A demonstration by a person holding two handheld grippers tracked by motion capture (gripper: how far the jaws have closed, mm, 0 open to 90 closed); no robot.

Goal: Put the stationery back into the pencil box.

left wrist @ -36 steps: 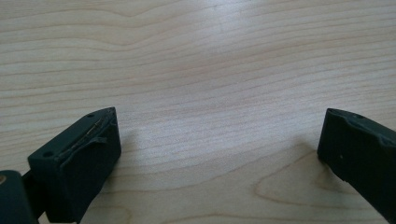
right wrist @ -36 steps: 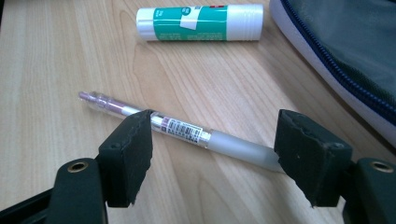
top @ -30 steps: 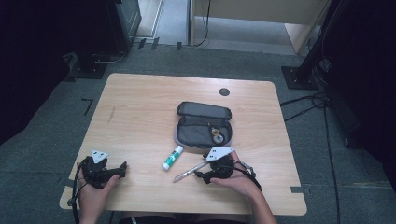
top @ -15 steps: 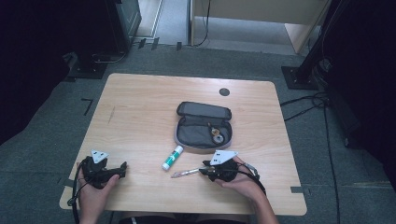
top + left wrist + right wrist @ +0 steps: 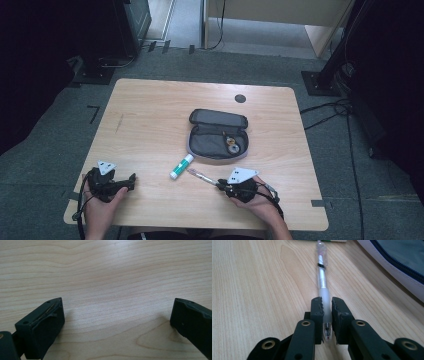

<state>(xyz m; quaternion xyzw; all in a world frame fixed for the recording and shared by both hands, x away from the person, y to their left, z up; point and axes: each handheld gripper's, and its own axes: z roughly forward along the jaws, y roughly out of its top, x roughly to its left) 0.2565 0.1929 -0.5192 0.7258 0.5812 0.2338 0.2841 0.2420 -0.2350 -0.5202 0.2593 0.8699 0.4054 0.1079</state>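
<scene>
A clear pen lies low over the wooden table, and my right gripper is shut on its tip end. In the high view the pen points up-left from my right gripper, near the table's front edge. Just beyond the pen's far end lies a white and green glue stick. An open grey pencil case lies behind them with small items inside. At the front left corner my left gripper rests open; its jaws stand wide apart over bare wood.
The pencil case's zipped edge runs close along the right of the pen. A round black cable hole sits near the table's far edge. Dark stands and cables lie on the floor around.
My right gripper has drawn back toward the front edge with the pen, which has turned to point up-left. The left gripper has stayed put.
</scene>
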